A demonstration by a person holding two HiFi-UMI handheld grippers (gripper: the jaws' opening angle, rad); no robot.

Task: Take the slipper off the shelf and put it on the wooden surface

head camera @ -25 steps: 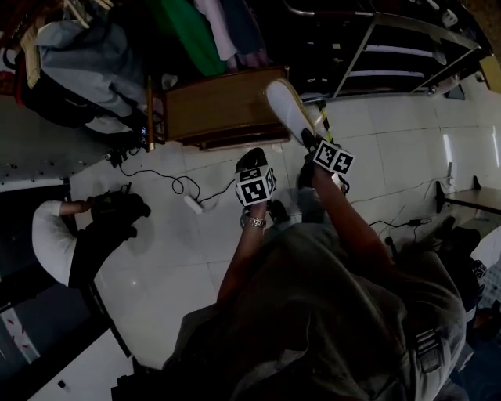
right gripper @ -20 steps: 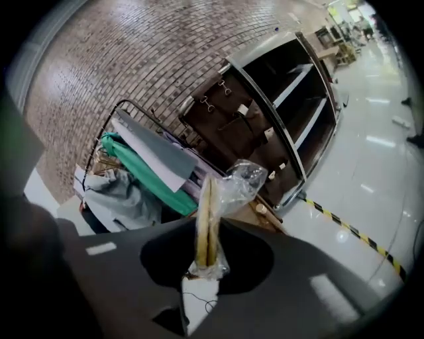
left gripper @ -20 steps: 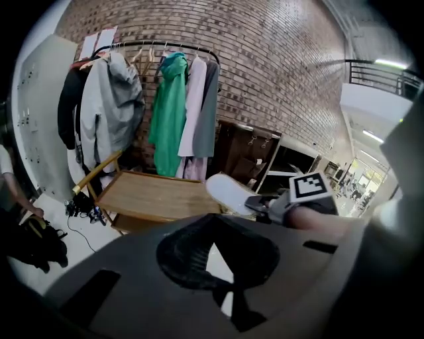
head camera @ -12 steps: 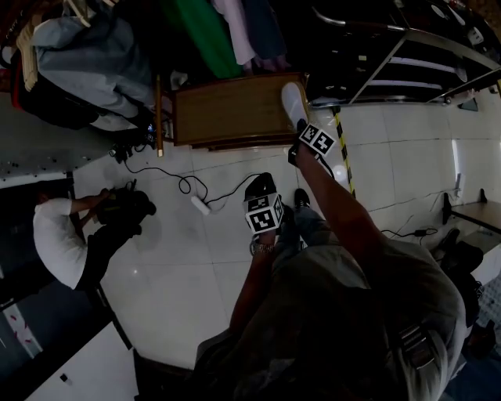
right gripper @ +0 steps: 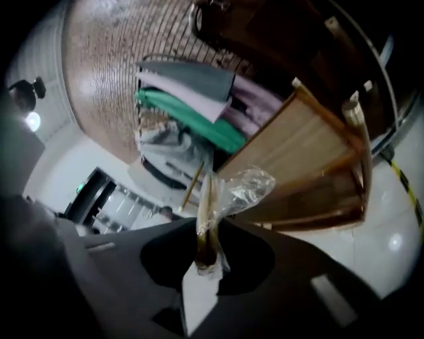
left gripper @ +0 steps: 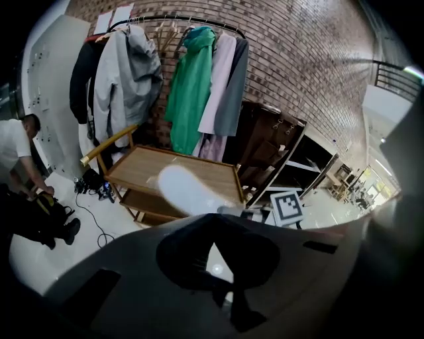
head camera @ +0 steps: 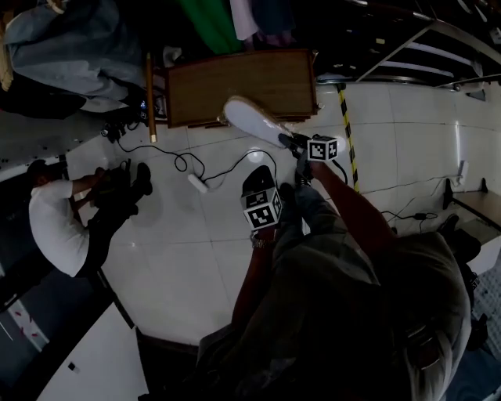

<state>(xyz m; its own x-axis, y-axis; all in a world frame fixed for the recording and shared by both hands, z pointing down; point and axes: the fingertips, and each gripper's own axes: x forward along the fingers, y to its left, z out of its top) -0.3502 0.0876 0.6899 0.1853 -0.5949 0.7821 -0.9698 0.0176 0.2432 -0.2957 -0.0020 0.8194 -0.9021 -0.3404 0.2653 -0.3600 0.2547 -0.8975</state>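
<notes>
Right gripper (head camera: 297, 144): jaws clamped on the thin edge of 1 white slipper (head camera: 254, 121). The slipper is in the air, sole tilted, above the tiled floor (head camera: 196, 258) just beside the front edge of the wooden cart (head camera: 235, 78), not resting on it.
Clear plastic wrap (right gripper: 246, 187) crinkles around the slipper at the grip.
Left gripper (left gripper: 213, 243): jaws together, nothing between them, held lower and nearer the body.
Cart: 2 levels; lower level not readable.
Clothes rail (left gripper: 179, 18) carries jackets, 1 green (left gripper: 189, 86).
Writing: none legible; only the black-and-white square on the marker cube (head camera: 323, 147).
</notes>
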